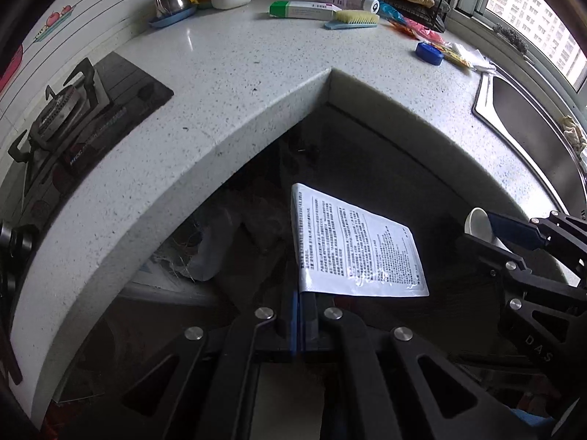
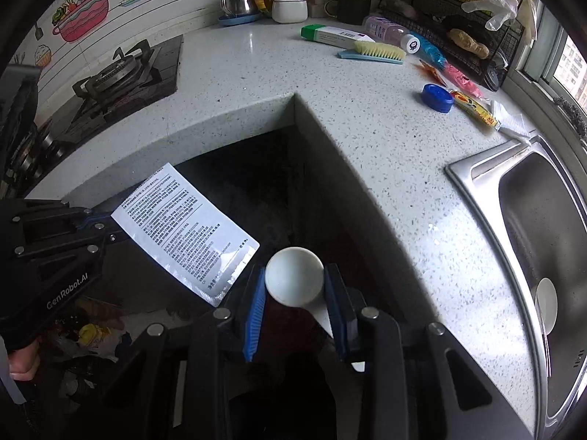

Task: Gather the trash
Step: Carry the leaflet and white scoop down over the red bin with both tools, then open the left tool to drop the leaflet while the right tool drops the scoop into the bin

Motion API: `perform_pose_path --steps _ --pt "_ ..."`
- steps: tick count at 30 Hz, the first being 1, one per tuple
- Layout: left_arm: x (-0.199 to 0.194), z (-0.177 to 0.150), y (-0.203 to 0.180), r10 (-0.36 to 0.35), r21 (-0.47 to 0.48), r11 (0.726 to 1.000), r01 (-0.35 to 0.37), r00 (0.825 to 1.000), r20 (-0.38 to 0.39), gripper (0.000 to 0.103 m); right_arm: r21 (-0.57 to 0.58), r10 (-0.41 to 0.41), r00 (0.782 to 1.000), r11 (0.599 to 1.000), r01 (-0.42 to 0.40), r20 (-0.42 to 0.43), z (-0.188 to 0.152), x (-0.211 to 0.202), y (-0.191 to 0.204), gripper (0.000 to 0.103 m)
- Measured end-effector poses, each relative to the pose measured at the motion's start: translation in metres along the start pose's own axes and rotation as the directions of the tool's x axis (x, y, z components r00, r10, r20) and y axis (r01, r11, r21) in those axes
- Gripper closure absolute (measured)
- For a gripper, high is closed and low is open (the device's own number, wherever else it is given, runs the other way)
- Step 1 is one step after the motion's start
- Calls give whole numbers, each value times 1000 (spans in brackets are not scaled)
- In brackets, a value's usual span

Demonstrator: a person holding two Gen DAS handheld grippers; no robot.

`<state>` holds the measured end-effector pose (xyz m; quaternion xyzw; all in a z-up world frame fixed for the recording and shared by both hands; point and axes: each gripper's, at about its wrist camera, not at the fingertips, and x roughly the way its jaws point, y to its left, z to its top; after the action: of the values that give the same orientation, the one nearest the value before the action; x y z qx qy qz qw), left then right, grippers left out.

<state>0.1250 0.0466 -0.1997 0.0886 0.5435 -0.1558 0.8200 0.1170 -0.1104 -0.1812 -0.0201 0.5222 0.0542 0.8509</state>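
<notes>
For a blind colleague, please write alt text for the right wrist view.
The right gripper holds a white spoon beyond the counter's edge; the left gripper beside it pinches a printed sachet.

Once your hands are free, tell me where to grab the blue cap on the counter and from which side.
Grip the blue cap across its round side wall, coming from above with one finger on each side. It lies flat on the counter like a low disc, so only the rim gives a hold. Close along the line clear of the yellow packet, which lies right against it.
</notes>
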Motion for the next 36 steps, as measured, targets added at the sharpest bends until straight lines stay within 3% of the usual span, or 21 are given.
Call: perform_pose_path --steps 11,19,25,30,36 --pt "110 -53 7 -10 -30 1000 6 991 -134 103 -9 46 996 999 -47 -81 -48 100 11 73" --pt "219 -63 1 -9 11 1000 11 987 -163 103 37 48 992 998 -44 -118 -74 194 -2 73" --pt "291 -72 0 -47 3 999 48 977 -209 103 90 37 989 996 -24 -145 -96 267 -13 73" --pt "327 -79 -8 -59 43 997 70 972 -227 103 104 29 987 995 -12 -160 -103 301 -18 73" --pt "347 -74 -18 -73 61 994 92 963 -261 102 134 2 983 991 23 -186 -107 312 -31 73"
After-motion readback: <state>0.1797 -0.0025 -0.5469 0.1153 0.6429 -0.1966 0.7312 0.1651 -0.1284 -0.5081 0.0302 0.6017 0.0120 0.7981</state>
